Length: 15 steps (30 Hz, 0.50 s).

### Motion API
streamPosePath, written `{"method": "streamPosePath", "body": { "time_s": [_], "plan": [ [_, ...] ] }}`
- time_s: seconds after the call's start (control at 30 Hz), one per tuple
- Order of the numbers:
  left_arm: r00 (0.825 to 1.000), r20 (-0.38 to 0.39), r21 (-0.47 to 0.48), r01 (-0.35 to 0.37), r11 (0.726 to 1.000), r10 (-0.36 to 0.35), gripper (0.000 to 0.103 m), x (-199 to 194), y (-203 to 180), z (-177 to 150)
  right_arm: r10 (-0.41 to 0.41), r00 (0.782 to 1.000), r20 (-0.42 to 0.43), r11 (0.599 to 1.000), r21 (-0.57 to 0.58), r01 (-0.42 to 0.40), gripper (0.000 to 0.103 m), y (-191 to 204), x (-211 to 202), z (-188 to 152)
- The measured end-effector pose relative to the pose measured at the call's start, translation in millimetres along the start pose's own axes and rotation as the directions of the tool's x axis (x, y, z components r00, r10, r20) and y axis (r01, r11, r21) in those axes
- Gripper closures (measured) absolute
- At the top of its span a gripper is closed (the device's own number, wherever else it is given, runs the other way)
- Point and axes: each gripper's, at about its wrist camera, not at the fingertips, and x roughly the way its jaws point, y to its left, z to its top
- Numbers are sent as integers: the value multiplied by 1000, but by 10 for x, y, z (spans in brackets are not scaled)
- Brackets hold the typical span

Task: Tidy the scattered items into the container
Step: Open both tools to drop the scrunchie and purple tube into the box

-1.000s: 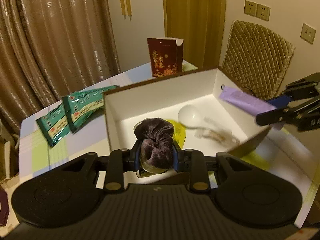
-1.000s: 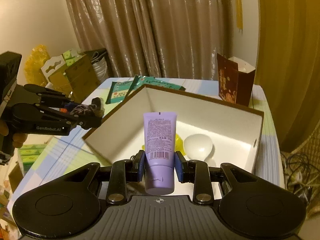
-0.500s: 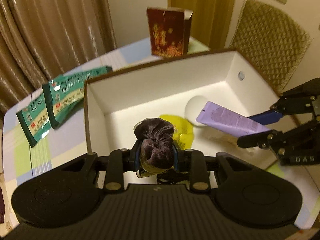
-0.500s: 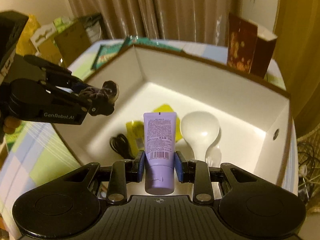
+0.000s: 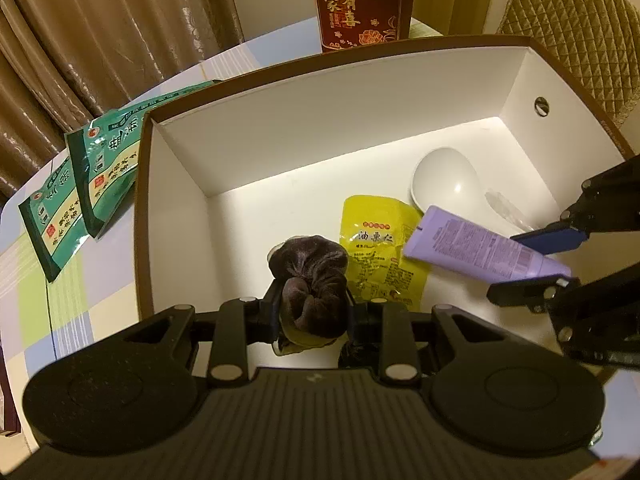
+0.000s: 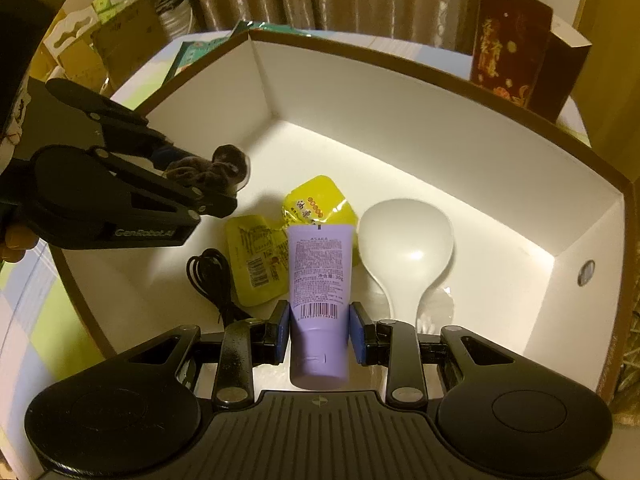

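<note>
Box: I have the white container (image 5: 360,128) filling both views, brown-rimmed, open on the table (image 5: 60,280).
Already inside: a white spoon (image 6: 404,240), two yellow snack packets (image 6: 256,260), and a black cord (image 6: 212,276) lie on the floor of it.
Left outside: two green packets (image 5: 88,184) lie just beside the box wall; a dark red carton (image 5: 360,0) stands behind it.
Right gripper (image 6: 320,330): I hold it over the box, jaws pressed on the purple tube (image 6: 320,272), not released.
Left gripper (image 5: 310,312): also over the box, jaws closed on the dark scrunchie (image 5: 308,276).
Progress: I judge it past halfway; two drops are pending, then the green packets.
</note>
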Motion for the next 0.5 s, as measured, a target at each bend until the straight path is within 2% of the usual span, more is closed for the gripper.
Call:
{"method": "streamPosePath", "body": {
  "time_s": [0.23, 0.33, 0.37, 0.43, 0.47, 0.5],
  "plan": [
    [1000, -12, 15, -18, 1000, 18, 76, 119, -17, 48, -2, 1000, -30, 1000, -12, 2, 75, -25, 97, 60],
    [999, -13, 6, -33, 999, 33, 69, 154, -2, 61, 21, 998, -50, 999, -41, -24, 73, -3, 125, 65],
    [999, -10, 0, -34, 999, 34, 64, 161, 8, 62, 30, 998, -52, 998, -51, -33, 70, 10, 122, 63],
    [999, -3, 9, -33, 999, 33, 53, 165, 9, 54, 32, 999, -35, 998, -60, -34, 37, 24, 94, 58],
    [999, 1, 20, -37, 999, 37, 46, 166, 1, 47, 25, 1000, -18, 998, -62, -26, 33, 29, 72, 52],
    [999, 4, 32, -36, 999, 36, 44, 168, -10, 42, 20, 1000, -7, 998, -63, -21, 33, 32, 58, 50]
  ]
}}
